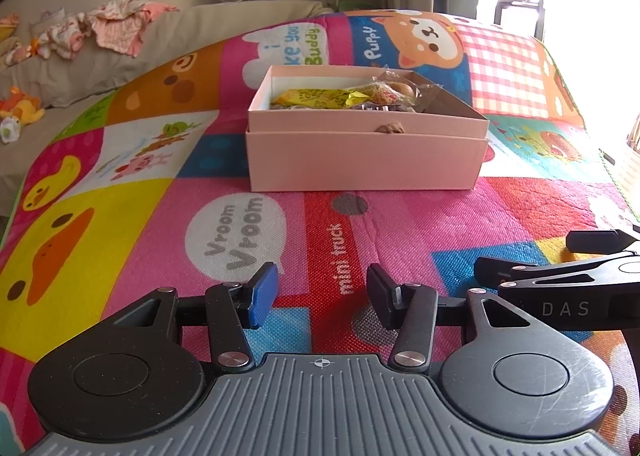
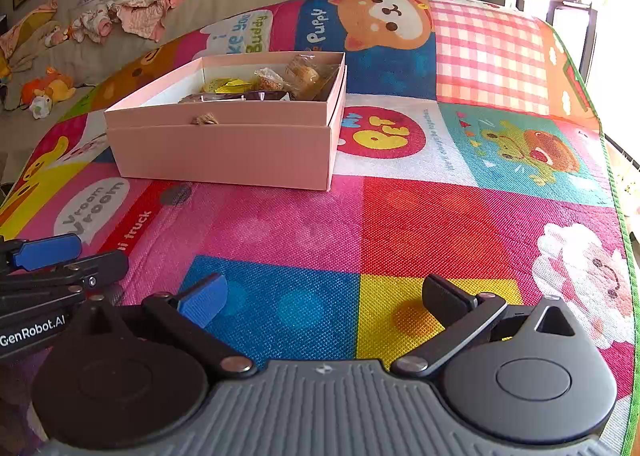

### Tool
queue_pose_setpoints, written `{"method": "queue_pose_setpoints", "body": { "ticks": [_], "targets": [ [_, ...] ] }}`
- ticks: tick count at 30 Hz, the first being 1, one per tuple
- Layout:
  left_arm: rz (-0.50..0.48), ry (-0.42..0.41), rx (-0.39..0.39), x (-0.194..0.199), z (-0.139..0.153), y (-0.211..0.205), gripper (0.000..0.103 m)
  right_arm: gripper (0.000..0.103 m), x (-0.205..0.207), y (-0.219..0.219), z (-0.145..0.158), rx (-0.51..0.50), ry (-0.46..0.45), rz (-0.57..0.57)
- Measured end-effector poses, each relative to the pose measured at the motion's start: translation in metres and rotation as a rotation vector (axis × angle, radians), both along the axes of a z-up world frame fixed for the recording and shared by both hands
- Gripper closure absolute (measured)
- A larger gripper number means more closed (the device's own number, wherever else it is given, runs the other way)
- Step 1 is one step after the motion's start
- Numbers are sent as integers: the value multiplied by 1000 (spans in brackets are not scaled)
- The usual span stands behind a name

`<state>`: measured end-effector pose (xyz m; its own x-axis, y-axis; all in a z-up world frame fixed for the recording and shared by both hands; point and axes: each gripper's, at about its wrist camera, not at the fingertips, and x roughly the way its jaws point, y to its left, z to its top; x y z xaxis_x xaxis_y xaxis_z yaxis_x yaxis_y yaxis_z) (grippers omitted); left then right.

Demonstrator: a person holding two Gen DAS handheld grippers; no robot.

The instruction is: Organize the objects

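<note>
Box [image 1: 366, 163] of wrapped snacks [image 1: 316, 97] at twelve o'clock; left gripper [image 1: 322, 296] and right gripper [image 2: 324, 302] released, empty; approach is best made level.

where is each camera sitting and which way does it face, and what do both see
Left wrist: sits on the left gripper, low over the play mat, facing the pink box straight ahead; its own open fingers show, with the right gripper at the right edge.
Right wrist: sits on the right gripper, facing the same way, box ahead-left; the left gripper is at the left edge.
Shared: box, mat, both grippers.
</note>
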<state>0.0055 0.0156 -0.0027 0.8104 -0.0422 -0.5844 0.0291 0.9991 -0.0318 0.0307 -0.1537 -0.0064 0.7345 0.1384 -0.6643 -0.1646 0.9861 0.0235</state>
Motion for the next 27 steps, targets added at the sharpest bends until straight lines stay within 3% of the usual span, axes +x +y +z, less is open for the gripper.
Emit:
{"method": "queue_pose_setpoints", "body": {
  "ticks": [27],
  "targets": [
    [0,0,-5,0,0,2,49,0,0,0,0,-2,0,0]
  ]
}}
